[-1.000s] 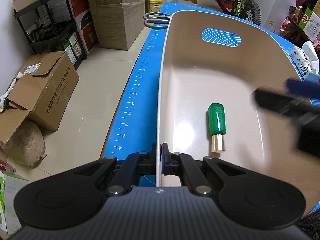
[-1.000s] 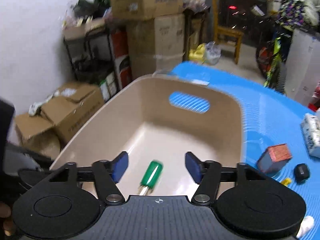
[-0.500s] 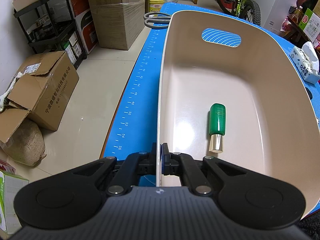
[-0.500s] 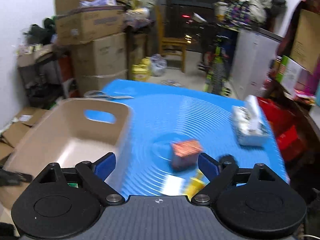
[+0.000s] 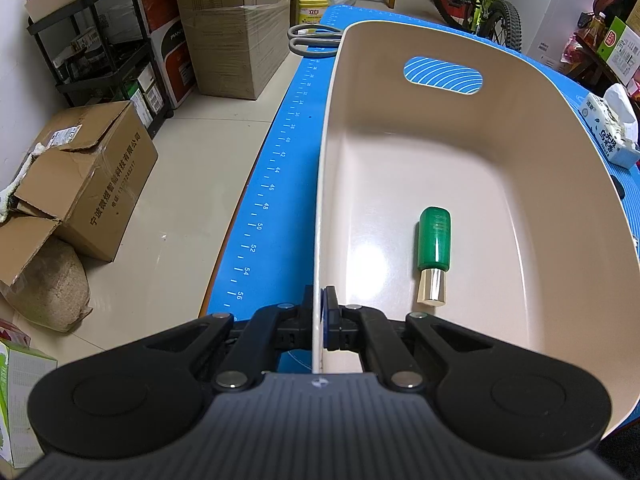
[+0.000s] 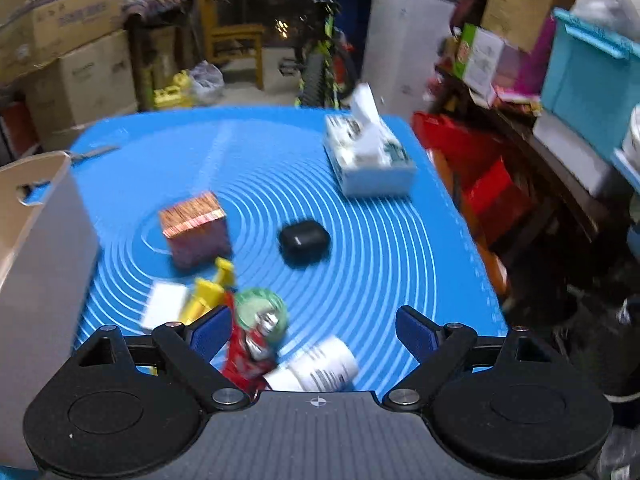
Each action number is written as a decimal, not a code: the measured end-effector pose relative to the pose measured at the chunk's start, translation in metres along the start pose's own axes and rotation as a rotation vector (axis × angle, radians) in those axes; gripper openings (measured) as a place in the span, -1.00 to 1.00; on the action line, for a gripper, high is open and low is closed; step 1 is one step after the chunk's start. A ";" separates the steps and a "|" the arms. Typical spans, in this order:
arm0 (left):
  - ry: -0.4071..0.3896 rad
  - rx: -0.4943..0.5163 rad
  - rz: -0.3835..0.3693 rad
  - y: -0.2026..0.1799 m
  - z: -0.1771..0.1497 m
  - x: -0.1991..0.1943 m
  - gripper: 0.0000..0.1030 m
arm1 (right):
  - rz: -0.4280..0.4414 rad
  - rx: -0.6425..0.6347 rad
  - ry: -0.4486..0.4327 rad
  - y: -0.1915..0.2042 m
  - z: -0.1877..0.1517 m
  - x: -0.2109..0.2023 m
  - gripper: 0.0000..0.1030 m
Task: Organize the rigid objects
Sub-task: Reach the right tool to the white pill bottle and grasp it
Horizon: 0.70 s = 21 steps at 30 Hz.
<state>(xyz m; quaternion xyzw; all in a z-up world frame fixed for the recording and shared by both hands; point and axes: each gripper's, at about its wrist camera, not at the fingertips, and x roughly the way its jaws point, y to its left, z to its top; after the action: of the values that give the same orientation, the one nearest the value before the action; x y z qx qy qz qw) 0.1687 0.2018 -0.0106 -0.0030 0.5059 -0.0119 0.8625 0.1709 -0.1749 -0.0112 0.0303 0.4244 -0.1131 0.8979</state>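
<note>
My left gripper (image 5: 319, 322) is shut on the near rim of a beige plastic bin (image 5: 500, 160). A green-handled tool with a metal tip (image 5: 433, 249) lies on the bin's floor. My right gripper (image 6: 314, 330) is open and empty above the blue mat (image 6: 380, 240). Between and below its fingers lie a red and green toy figure (image 6: 256, 328) and a white cylinder with a label (image 6: 320, 366). Farther off on the mat are a yellow piece (image 6: 208, 292), a white block (image 6: 162, 306), an orange-topped box (image 6: 196, 232) and a black case (image 6: 304, 240). The bin's side (image 6: 40, 280) shows at the left.
A tissue box (image 6: 368, 156) stands at the mat's far right, also in the left wrist view (image 5: 608, 128). Scissors (image 5: 312, 40) lie beyond the bin. Cardboard boxes (image 5: 80, 176), a black shelf (image 5: 104, 56) and a bicycle (image 5: 480, 0) stand around the table.
My right gripper has swung right, away from the bin, and now is over the loose objects on the mat with its jaws wider. The left gripper and bin have not moved.
</note>
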 end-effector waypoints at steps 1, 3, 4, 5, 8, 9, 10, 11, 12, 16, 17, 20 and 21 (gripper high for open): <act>0.000 0.000 0.000 0.000 0.000 0.000 -0.91 | 0.000 0.009 0.014 -0.002 -0.003 0.005 0.75; 0.000 0.000 0.000 0.000 0.000 0.000 -0.91 | -0.011 0.020 0.037 -0.004 -0.008 0.011 0.75; 0.000 0.000 0.000 0.000 0.000 0.000 -0.91 | -0.018 0.029 0.048 -0.006 -0.010 0.015 0.75; 0.000 0.000 0.000 0.000 0.000 0.000 -0.91 | -0.024 0.044 0.060 -0.008 -0.012 0.018 0.75; 0.000 0.000 0.000 0.000 0.000 0.000 -0.91 | -0.022 0.113 0.091 -0.016 -0.017 0.028 0.72; 0.000 0.000 0.000 0.000 0.000 0.000 -0.91 | -0.020 0.134 0.100 -0.017 -0.019 0.030 0.71; 0.000 0.000 0.000 0.000 0.000 0.000 -0.91 | -0.021 0.147 0.110 -0.018 -0.020 0.033 0.70; 0.000 -0.001 -0.001 0.000 0.000 0.000 -0.91 | -0.021 0.156 0.116 -0.019 -0.022 0.035 0.69; 0.001 -0.003 -0.002 0.000 0.000 0.000 -0.91 | -0.020 0.166 0.123 -0.019 -0.023 0.037 0.68; 0.001 -0.006 -0.004 0.000 0.000 0.001 -0.91 | 0.001 0.228 0.126 -0.021 -0.024 0.042 0.67; 0.001 -0.005 -0.004 0.000 0.000 0.000 -0.91 | 0.009 0.231 0.127 -0.021 -0.024 0.043 0.64; 0.001 -0.005 -0.004 0.001 -0.001 0.001 -0.91 | 0.025 0.221 0.117 -0.016 -0.025 0.045 0.54; 0.001 -0.004 -0.004 0.000 -0.001 0.001 -0.91 | 0.042 0.219 0.112 -0.015 -0.025 0.045 0.44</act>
<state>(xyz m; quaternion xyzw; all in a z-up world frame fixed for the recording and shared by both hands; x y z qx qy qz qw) 0.1684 0.2023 -0.0115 -0.0057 0.5064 -0.0124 0.8622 0.1766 -0.1936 -0.0612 0.1431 0.4584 -0.1381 0.8662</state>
